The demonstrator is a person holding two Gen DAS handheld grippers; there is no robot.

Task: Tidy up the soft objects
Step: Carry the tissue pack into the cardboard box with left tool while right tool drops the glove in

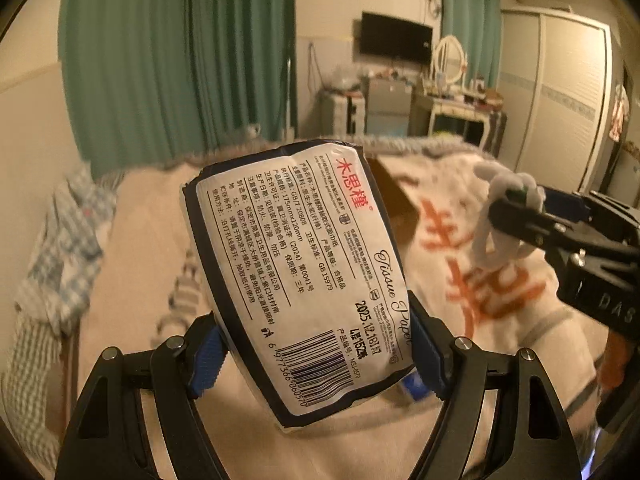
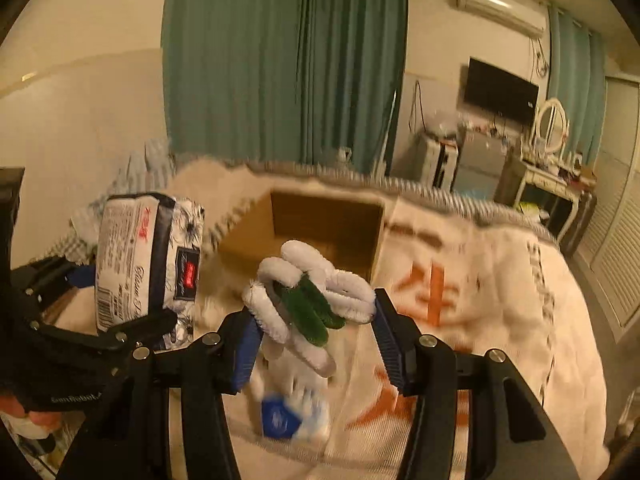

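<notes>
Left wrist view: the left claw pinches a tissue pack by its lower end, held above the bed. The pack leans; gripped so low, it could pivot or slip out. This view hides most of the cardboard box.

Right wrist view: the right claw holds a white-and-green fuzzy toy by loose loops, in the air above the blanket; one loop could pull free. Only here the box shows open, toward the bed's far edge, and a blue-and-white item lies on the blanket below.
</notes>
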